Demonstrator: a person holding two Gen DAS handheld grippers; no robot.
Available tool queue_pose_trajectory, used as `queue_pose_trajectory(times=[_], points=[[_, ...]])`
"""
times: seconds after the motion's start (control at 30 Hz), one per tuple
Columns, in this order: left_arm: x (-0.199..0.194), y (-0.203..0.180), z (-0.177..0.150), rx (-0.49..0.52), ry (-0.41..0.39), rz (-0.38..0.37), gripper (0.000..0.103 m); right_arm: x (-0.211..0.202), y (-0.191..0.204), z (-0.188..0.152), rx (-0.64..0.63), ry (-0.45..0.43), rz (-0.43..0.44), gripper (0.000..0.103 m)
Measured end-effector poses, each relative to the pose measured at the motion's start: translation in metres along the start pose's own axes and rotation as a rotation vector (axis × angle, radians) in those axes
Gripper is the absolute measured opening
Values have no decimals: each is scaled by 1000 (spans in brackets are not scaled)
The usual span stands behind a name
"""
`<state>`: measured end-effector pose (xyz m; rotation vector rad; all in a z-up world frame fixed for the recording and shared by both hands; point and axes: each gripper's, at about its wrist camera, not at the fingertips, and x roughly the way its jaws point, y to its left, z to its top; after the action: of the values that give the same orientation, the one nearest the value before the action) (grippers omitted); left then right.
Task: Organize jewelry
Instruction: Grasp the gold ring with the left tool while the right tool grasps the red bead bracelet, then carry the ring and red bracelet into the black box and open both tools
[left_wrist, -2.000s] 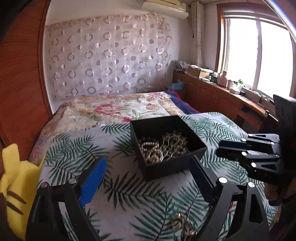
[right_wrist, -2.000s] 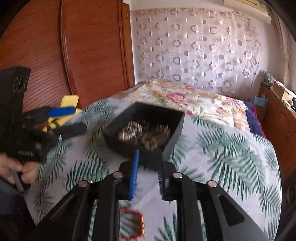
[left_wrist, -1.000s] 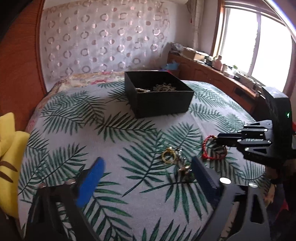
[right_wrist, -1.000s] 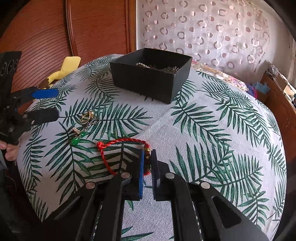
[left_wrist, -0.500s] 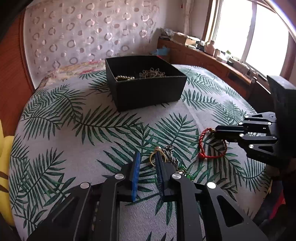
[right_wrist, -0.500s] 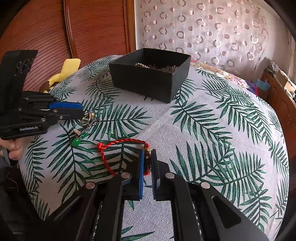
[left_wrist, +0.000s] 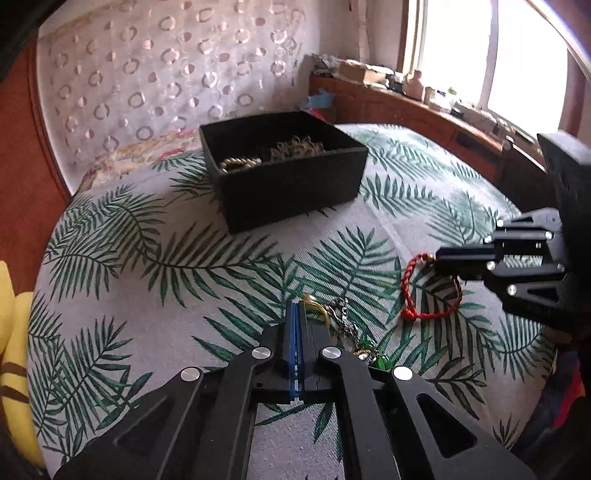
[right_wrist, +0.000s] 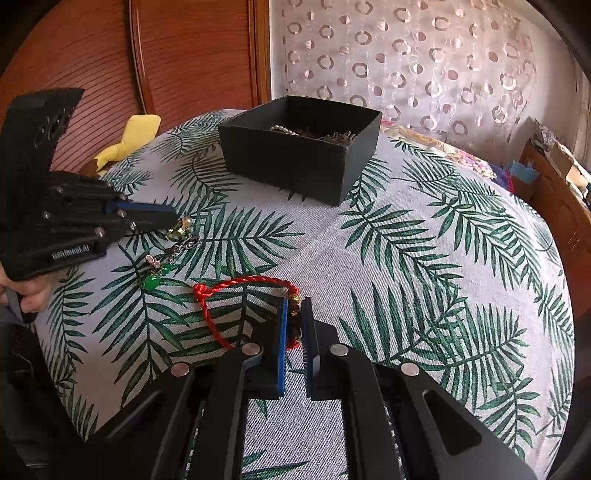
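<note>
The only writing you can make out is pale lettering on the side of your left gripper (right_wrist: 162, 218) in the right wrist view, too blurred to read with confidence. That left gripper reaches in low over the palm-leaf printed cloth (left_wrist: 166, 258), its blue-padded fingers pressed together on the rim of the gold ring (left_wrist: 316, 308) at the end of a dark chain with green stones (right_wrist: 153, 278). Your left hand (right_wrist: 31, 297) grips the handle at the cloth's edge. Your right gripper (right_wrist: 294, 323) also comes in low and nearly level, its fingers pinching the beaded section of the red braided cord bracelet (right_wrist: 236, 291), whose loop lies flat on the cloth just beside the chain. The black square box (left_wrist: 295, 184), holding a pearl strand and dark metal pieces, sits well apart, farther back on the cloth.
</note>
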<state>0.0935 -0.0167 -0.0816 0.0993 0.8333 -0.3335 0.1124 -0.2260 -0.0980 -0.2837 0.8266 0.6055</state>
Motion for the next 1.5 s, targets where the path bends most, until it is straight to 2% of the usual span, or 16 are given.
queue_pose_trajectory(times=[0.2,0.4,0.47,0.5,0.57,0.63,0.8,0.93,1.03,1.33,1.5], points=[[-8,5,2,-16,-28,7,0,-2,-1,1,-9,-18,-13,8],[-8,1,4,-14,-21,-31,0,-3,-2,1,-8,-17,-11,8],[-5,-1,4,-12,-15,-23,1,-3,-2,1,-7,-17,-11,8],[-2,-3,5,-9,-7,-20,4,-3,-3,1,-6,-18,-11,8],[2,-4,5,-7,4,-28,18,-3,-3,0,-6,-17,-11,8],[5,-5,5,-6,9,-31,28,-3,-4,0,-5,-17,-9,8],[12,-7,6,-2,28,-25,28,-3,-3,0,-5,-17,-9,8],[15,-5,7,2,27,-26,18,-3,-3,0,-5,-17,-9,8],[14,-5,7,9,24,-35,17,-3,-3,0,-6,-17,-10,8],[-5,9,13,-38,-39,-27,17,-8,1,4,-5,-50,-9,8],[-13,15,25,-49,-73,-13,17,-17,2,20,-10,-94,-12,8]])
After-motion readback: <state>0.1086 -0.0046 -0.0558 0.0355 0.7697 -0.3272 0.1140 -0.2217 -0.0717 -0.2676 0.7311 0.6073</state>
